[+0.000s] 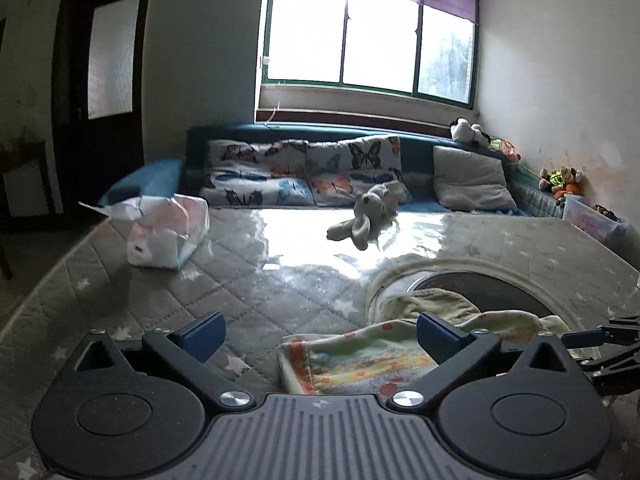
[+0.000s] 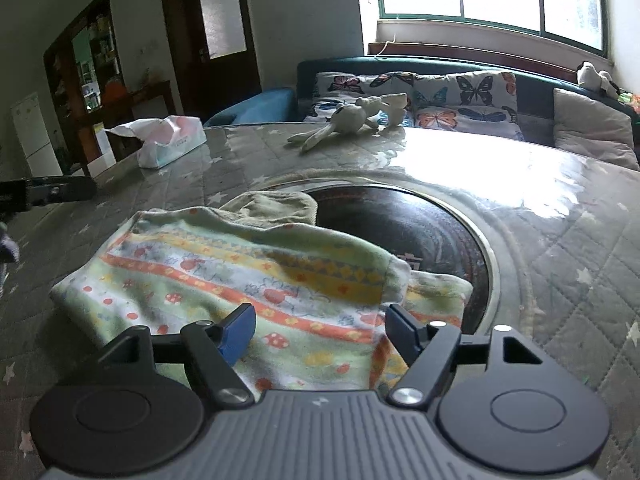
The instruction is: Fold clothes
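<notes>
A folded garment (image 1: 360, 360) (image 2: 240, 264) with green, yellow and orange bands and small mushroom prints lies on the quilted table cover (image 1: 248, 292). An olive piece of cloth (image 1: 432, 304) (image 2: 272, 204) shows from under its far edge. My left gripper (image 1: 320, 332) stands wide open above the garment's left end, and its pads touch nothing. My right gripper (image 2: 320, 328) is open over the garment's near edge, with the fabric lying loose below its fingers. Part of the right gripper (image 1: 600, 344) shows at the right edge of the left wrist view.
A dark round inset (image 1: 480, 288) (image 2: 400, 232) sits in the table just beyond the garment. A tissue pack (image 1: 164, 232) (image 2: 172, 140) and a plush toy (image 1: 368, 216) (image 2: 348, 120) lie farther back. A sofa with butterfly cushions (image 1: 296, 172) runs under the window.
</notes>
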{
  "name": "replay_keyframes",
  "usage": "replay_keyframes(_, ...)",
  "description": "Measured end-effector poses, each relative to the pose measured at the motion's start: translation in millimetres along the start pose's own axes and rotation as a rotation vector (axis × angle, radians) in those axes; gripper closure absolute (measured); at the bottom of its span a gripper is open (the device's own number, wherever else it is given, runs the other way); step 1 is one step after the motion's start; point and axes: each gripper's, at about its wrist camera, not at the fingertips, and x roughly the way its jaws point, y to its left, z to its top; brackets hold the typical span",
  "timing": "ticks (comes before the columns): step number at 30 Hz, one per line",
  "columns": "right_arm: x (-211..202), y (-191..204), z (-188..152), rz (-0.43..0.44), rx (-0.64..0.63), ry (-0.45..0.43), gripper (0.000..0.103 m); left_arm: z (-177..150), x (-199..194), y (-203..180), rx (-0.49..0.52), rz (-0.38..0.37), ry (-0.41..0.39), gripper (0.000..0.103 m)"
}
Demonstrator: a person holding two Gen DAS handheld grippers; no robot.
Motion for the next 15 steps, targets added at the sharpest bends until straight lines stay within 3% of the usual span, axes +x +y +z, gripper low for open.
replay_keyframes(7, 9.2, 0.9, 17.2, 0.049, 0.012, -0.021, 0.028, -3.1, -1.9, 3.2, -0.052, 0.008, 0.015, 0.0)
replay_keyframes(15, 36.1, -4.4, 22.7, 0.029, 0.025, 0.022, 0.024, -13.4, -0.7, 11.4, -0.072, 0.02, 0.072, 0.0)
